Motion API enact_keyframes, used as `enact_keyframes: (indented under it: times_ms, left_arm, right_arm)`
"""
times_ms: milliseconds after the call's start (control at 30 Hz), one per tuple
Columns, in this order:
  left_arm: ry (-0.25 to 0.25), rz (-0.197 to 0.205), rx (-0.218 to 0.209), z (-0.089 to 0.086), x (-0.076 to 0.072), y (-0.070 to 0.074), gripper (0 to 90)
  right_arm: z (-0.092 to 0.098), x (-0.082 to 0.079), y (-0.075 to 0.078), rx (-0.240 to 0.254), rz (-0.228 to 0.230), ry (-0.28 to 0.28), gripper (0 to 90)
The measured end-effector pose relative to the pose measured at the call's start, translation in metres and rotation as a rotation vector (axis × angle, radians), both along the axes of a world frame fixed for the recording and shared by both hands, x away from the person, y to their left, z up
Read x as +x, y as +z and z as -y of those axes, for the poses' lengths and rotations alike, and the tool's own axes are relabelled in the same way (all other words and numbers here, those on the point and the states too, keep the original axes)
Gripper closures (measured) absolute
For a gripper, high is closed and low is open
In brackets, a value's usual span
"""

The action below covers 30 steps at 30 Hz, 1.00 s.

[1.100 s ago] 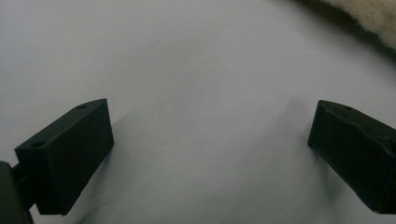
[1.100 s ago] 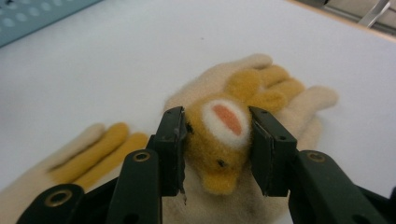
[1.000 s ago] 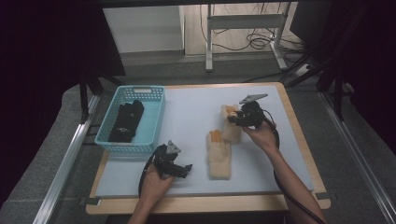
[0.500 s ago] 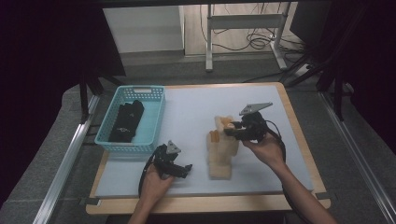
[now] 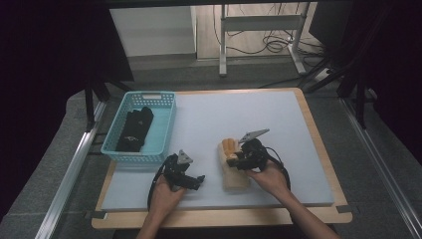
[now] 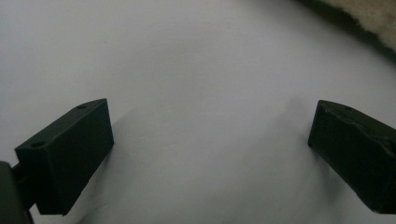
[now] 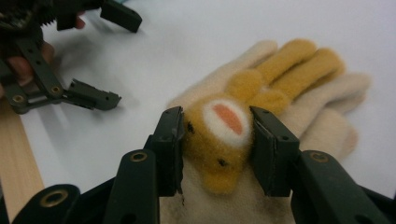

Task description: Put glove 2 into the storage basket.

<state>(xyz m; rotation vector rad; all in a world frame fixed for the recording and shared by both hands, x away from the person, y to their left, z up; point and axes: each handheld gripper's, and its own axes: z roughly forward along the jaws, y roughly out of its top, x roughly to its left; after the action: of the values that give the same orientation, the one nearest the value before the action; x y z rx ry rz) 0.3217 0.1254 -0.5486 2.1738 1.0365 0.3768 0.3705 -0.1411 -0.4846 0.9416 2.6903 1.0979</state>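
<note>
A cream fleece glove (image 5: pixel 235 178) with a mustard animal face and fingers (image 7: pixel 224 135) lies near the table's front, seemingly on top of a second cream glove. My right gripper (image 5: pixel 232 159) comes at it from the right. Its own view shows the right gripper (image 7: pixel 215 140) shut on the mustard face patch, both pads pressing the fuzz. My left gripper (image 5: pixel 196 180) rests on the white table to the glove's left. It stands open (image 6: pixel 210 140) with nothing between its jaws, and a cream glove edge (image 6: pixel 373 14) shows beyond it.
A light blue basket (image 5: pixel 164 99) holding dark gloves (image 5: pixel 135 128) stands at the left of the white tabletop (image 5: pixel 239 114). The left gripper (image 7: pixel 127 59) sits a short way off in the right gripper view. A wooden rim (image 5: pixel 318 132) borders the table.
My right gripper has carried the glove from the table's middle toward the front and left, lowering it onto the other cream glove. The left gripper has stayed put.
</note>
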Motion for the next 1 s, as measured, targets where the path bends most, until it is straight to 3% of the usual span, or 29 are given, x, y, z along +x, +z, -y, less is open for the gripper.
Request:
enact_keyframes:
  times_ms: [100, 167, 267, 400, 467, 633, 733, 800, 867, 1000]
  left_arm:
    - [0.000, 0.000, 0.000, 0.000, 0.000, 0.000, 0.6]
    - [-0.001, -0.001, 0.001, 0.000, 0.000, 0.000, 0.6]
    - [0.000, 0.000, 0.000, 0.000, 0.000, 0.000, 0.6]
    - [-0.001, 0.001, 0.001, 0.000, 0.000, 0.000, 0.6]
    - [0.002, -0.002, 0.000, 0.000, 0.000, 0.000, 0.6]
    - [0.003, -0.003, 0.000, 0.000, 0.000, 0.000, 0.6]
    - [-0.001, 0.000, 0.002, 0.000, 0.000, 0.000, 0.6]
    - [-0.001, -0.001, 0.003, 0.000, 0.000, 0.000, 0.6]
    - [-0.001, -0.001, 0.001, 0.000, 0.000, 0.000, 0.6]
    - [0.000, 0.001, 0.001, 0.000, 0.000, 0.000, 0.6]
  right_arm:
    - [-0.003, -0.002, -0.004, -0.010, 0.012, -0.016, 54.1]
    - [-0.004, -0.002, -0.004, -0.003, 0.021, -0.017, 47.0]
    - [0.001, -0.003, 0.004, 0.022, 0.044, -0.023, 42.7]
    - [0.014, -0.005, 0.018, 0.023, 0.103, -0.037, 44.4]
    - [0.020, -0.006, 0.021, 0.028, 0.115, -0.005, 47.8]
    - [0.015, -0.007, 0.012, 0.010, 0.122, 0.078, 44.4]
    - [0.005, -0.005, 0.003, -0.030, 0.141, 0.112, 45.1]
    - [-0.001, -0.004, -0.004, -0.064, 0.149, 0.125, 51.8]
    - [-0.004, -0.005, -0.006, -0.058, 0.152, 0.104, 55.5]
    - [-0.005, -0.010, -0.003, -0.013, 0.121, -0.002, 57.7]
